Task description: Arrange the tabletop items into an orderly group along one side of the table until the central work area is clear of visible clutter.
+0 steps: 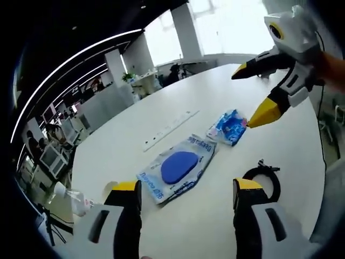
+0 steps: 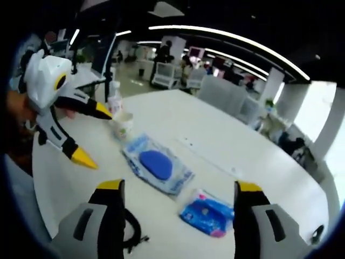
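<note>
A clear packet with a blue oval pad (image 1: 178,167) (image 2: 156,164) lies flat mid-table. Beside it lies a small blue and pink packet (image 1: 229,127) (image 2: 207,213). A coiled black cable (image 1: 264,175) (image 2: 132,232) rests close to the table's edge. My left gripper (image 1: 186,184) (image 2: 99,137) is open and holds nothing, hovering just short of the clear packet. My right gripper (image 2: 179,186) (image 1: 245,94) is also open with nothing in it; one of its yellow fingertips (image 1: 259,116) hangs right by the small packet.
A long white strip (image 1: 170,129) (image 2: 210,156) lies on the white table (image 1: 269,145) beyond the packets. A paper cup (image 2: 123,125) and a plastic bottle (image 2: 114,97) (image 1: 73,197) stand near one edge. Office desks and chairs surround the table.
</note>
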A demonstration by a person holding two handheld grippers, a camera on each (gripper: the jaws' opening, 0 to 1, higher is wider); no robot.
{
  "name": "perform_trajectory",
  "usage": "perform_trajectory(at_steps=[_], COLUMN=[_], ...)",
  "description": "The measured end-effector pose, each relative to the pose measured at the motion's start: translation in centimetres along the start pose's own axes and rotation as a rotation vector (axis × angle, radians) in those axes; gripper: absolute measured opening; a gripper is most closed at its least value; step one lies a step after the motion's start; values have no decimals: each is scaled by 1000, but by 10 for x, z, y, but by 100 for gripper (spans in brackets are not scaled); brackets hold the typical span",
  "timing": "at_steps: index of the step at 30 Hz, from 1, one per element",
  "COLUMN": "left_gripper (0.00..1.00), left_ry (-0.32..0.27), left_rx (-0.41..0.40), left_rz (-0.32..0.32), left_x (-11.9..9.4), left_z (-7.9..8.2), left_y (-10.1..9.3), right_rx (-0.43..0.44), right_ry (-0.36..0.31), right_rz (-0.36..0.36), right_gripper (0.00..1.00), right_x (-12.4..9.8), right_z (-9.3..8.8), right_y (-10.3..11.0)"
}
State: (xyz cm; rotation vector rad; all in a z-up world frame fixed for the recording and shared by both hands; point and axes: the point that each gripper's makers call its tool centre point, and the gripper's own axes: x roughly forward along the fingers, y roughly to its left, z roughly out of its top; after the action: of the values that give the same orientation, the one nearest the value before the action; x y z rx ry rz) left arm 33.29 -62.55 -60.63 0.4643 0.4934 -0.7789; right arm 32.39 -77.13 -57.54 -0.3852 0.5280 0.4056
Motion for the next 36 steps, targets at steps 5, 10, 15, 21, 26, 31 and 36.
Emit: perform_trajectory(at_steps=[5,10,15,21,26,31,36], left_gripper=[68,68,68,68,67,67,67], left_ry=[-6,-15,-23,-31,-36,-51,-30], left_rx=[4,5,15,17,22,20,13], left_rz=[2,-4,-6,-7,-10,-15,-24], left_x=[-7,-11,-12,-10,-5,0,7], left_z=[3,8,14,24,32,40,42], left_y=[-1,-6,-10,-15,-25,-39,-53], right_rx=[5,4,0,9,18,41,49], right_ry=[-6,-16,-21,-26,-27,-20,-14], right_rz=[-3,-6,-1,-7,-11,-4,8], right_gripper=[81,82,83,83,83,82,82], right_x=[-7,-14,-19,-22,-26,-31,-35], right_z=[1,3,-1,-7,-17,-32,-45], right_y=[0,0,1,-9,-18,-27,-34])
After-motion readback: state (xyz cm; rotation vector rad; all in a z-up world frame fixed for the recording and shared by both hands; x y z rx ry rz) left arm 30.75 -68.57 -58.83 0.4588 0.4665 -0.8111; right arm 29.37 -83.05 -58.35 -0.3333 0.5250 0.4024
